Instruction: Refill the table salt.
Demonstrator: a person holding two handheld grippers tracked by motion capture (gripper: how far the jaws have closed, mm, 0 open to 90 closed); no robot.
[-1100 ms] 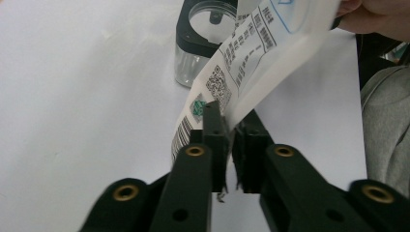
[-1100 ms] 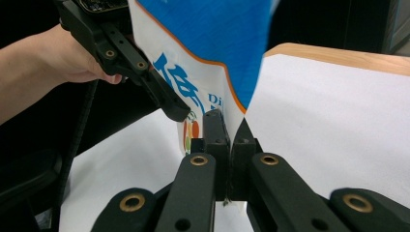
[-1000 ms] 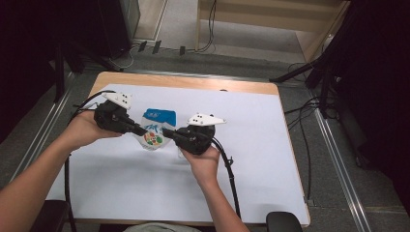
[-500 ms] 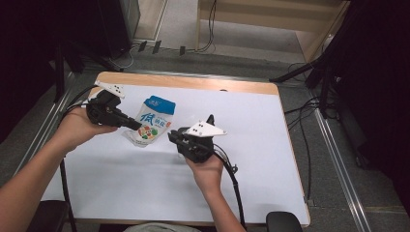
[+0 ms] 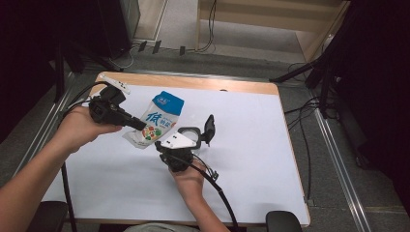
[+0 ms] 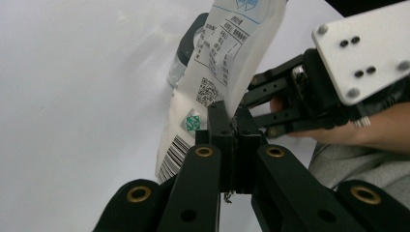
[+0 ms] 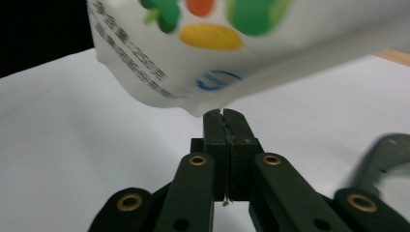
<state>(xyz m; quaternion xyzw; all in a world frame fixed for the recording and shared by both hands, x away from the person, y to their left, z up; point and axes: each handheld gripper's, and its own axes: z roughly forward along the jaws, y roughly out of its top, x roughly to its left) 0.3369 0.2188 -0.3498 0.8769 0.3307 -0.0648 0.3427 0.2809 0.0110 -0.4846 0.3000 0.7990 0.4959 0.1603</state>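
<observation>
White tabletop (image 5: 270,145) blurs behind the pouch (image 6: 227,53), pinched by the left hand-held gripper (image 6: 232,126); right hand-held gripper (image 7: 225,116) closed, empty.

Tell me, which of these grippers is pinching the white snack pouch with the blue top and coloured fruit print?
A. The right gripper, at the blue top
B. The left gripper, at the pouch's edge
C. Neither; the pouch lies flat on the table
B: the left gripper has its jaws shut on the edge of the white snack pouch, which hangs lifted; the right gripper sits shut just below it.
</observation>
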